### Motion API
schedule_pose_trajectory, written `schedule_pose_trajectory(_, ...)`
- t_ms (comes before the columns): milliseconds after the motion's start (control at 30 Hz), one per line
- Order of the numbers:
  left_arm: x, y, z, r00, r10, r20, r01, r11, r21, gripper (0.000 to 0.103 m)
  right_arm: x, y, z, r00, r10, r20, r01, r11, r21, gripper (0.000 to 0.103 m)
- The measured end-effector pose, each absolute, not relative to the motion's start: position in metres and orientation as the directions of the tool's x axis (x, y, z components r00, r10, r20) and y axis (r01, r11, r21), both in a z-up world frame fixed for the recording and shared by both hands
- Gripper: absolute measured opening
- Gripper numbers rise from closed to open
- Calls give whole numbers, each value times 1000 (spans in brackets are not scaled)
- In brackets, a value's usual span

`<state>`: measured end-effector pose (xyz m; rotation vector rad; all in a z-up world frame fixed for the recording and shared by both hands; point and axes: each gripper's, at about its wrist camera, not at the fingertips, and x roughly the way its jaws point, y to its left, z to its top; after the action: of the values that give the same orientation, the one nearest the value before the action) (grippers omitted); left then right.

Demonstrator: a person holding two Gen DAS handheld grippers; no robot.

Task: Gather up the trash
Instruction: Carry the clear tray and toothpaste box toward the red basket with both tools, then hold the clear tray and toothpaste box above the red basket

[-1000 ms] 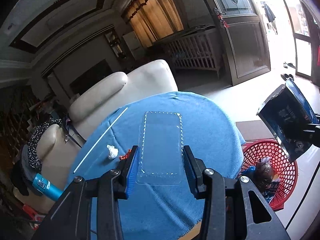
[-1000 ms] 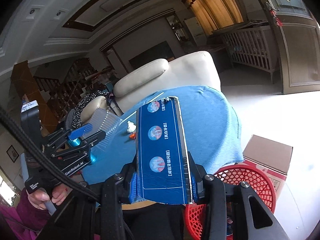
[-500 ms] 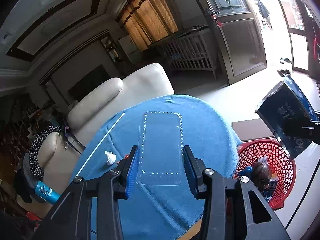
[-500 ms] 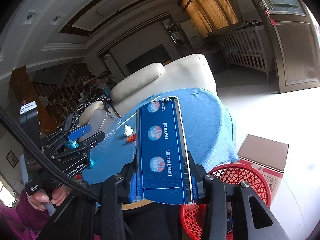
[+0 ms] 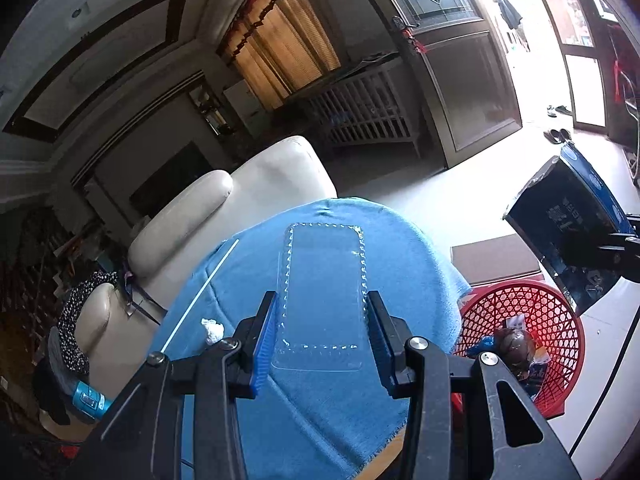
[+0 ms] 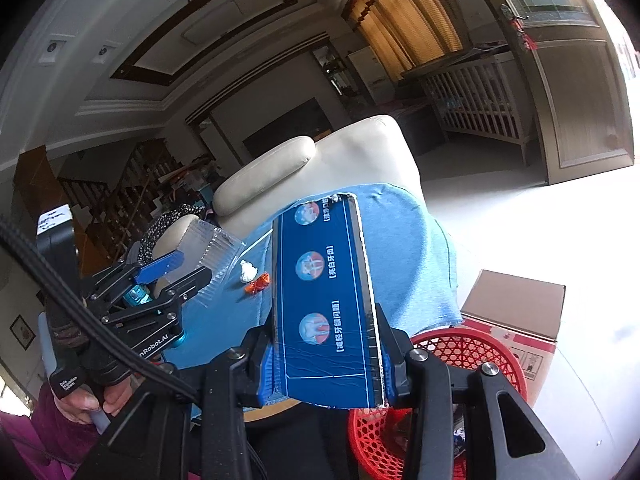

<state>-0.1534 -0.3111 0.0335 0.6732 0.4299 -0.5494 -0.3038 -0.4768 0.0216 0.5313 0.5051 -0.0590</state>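
Observation:
My left gripper is shut on a clear plastic tray, held above the round table with the blue cloth. From the right wrist view the same gripper and its clear tray hang at the left. My right gripper is shut on a dark blue carton, held over the near edge of the red basket. The carton also hangs above the basket in the left wrist view. A white paper wad, a red candy wrapper and a thin white stick lie on the cloth.
A cream leather armchair stands behind the table. A cardboard box sits on the floor beside the basket, which holds several scraps. A person's hand grips the left tool's handle. A blue bottle lies at the lower left.
Both grippers have drifted a little sideways with their loads; the basket sits slightly further left in the left wrist view. Neither grip has changed.

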Motion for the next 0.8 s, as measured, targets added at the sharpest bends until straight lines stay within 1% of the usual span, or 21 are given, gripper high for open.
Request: schedule_pose_trajectory(800,-163,-330,24,751,-349,-561,634,619,464,45,-313,-489,18,879,61,-473,209,841,499,42)
